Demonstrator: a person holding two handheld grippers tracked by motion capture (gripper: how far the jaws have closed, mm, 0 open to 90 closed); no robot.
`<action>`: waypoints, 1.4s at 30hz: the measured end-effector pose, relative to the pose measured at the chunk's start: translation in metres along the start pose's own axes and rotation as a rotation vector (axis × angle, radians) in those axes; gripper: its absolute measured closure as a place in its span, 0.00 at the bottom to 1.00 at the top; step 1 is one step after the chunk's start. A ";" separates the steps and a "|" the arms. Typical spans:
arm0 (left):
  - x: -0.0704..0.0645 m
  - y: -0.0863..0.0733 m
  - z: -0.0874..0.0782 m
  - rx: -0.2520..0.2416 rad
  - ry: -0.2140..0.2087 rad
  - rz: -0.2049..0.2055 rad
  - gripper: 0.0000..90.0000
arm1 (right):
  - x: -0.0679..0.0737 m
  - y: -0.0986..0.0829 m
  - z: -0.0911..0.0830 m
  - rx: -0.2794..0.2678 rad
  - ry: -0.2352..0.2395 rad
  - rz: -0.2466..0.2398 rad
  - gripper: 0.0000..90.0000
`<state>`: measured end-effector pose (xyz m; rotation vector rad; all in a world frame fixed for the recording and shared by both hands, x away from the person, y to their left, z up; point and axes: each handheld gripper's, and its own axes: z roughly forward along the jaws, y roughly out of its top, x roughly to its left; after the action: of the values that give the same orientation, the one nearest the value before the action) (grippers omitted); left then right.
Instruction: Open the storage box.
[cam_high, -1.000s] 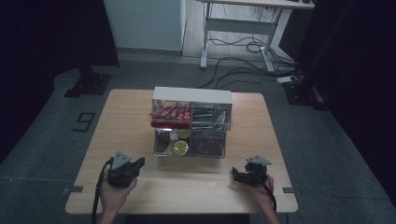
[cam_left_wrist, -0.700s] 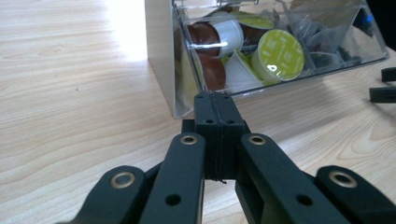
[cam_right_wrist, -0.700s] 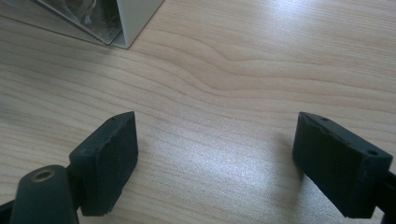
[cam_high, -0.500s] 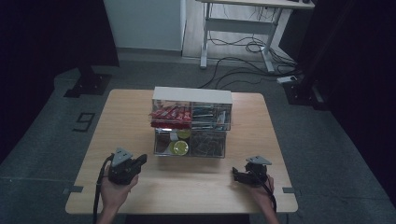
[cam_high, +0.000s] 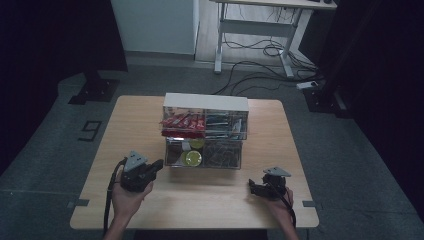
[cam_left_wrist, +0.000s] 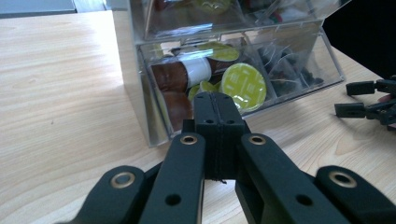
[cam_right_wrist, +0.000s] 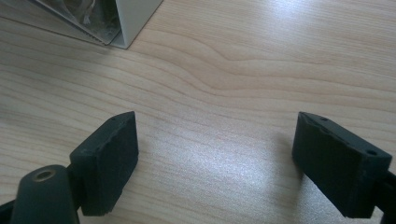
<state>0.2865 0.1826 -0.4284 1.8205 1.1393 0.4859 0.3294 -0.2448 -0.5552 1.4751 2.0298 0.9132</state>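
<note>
In the high view, the left gripper is sitting at the lower left of the frame with its jaws pressed together on nothing, pointing at the clear drawer box standing at the centre of the wooden table. In the left gripper view, its tips are lying just before the lower drawer, where green-lidded coffee pods are resting. The right gripper is waiting at the lower right, jaws spread wide over bare wood.
</note>
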 end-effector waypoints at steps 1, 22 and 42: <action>-0.002 0.002 0.000 0.000 -0.004 0.004 1.00 | 0.000 0.000 0.000 0.000 0.000 0.000 0.16; -0.020 0.037 0.001 -0.023 -0.060 0.039 1.00 | 0.000 0.000 0.000 -0.001 -0.001 0.000 0.16; -0.026 0.052 0.004 -0.020 -0.090 0.055 1.00 | 0.000 0.000 0.000 -0.002 -0.002 0.000 0.17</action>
<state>0.3025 0.1494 -0.3830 1.8413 1.0220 0.4410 0.3294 -0.2449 -0.5552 1.4748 2.0268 0.9125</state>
